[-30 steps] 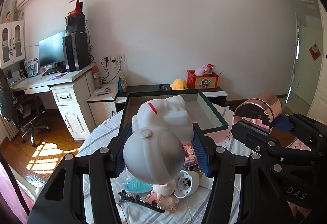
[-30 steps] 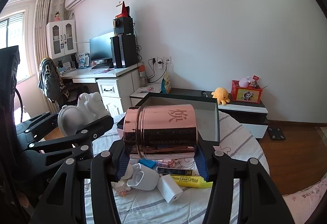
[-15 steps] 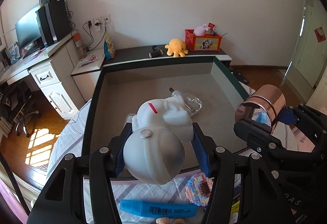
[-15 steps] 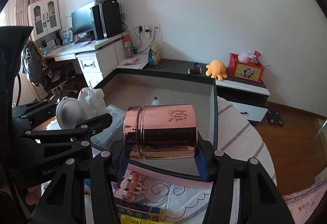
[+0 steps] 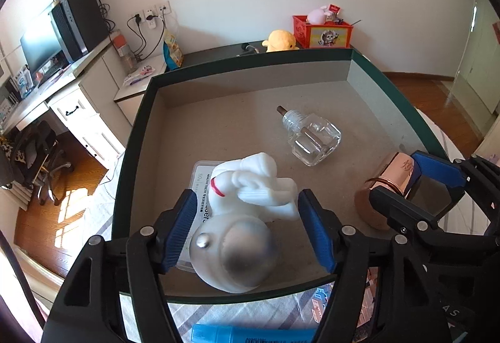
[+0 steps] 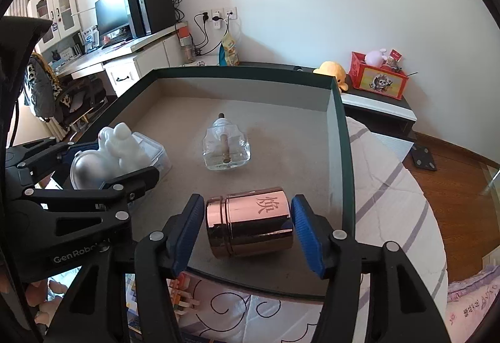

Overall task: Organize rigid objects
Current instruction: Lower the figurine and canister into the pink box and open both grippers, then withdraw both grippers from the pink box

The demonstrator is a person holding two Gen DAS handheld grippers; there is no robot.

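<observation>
Both grippers reach into the dark-rimmed box (image 5: 368,61). The left gripper (image 5: 247,230) has just spread its jaws, and the white figurine (image 5: 250,186) lies loose between them on a clear plastic case (image 5: 200,174). The right gripper (image 6: 247,232) has also just widened, with the copper tin (image 6: 250,225) lying free on the box floor. A glass bottle (image 6: 225,149) lies beyond.

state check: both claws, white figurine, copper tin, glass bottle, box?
left claw: open, just released
right claw: open, just released
white figurine: lying in box, partly on a clear case
copper tin: on its side, lidded
glass bottle: on its side
box: lidless
</observation>
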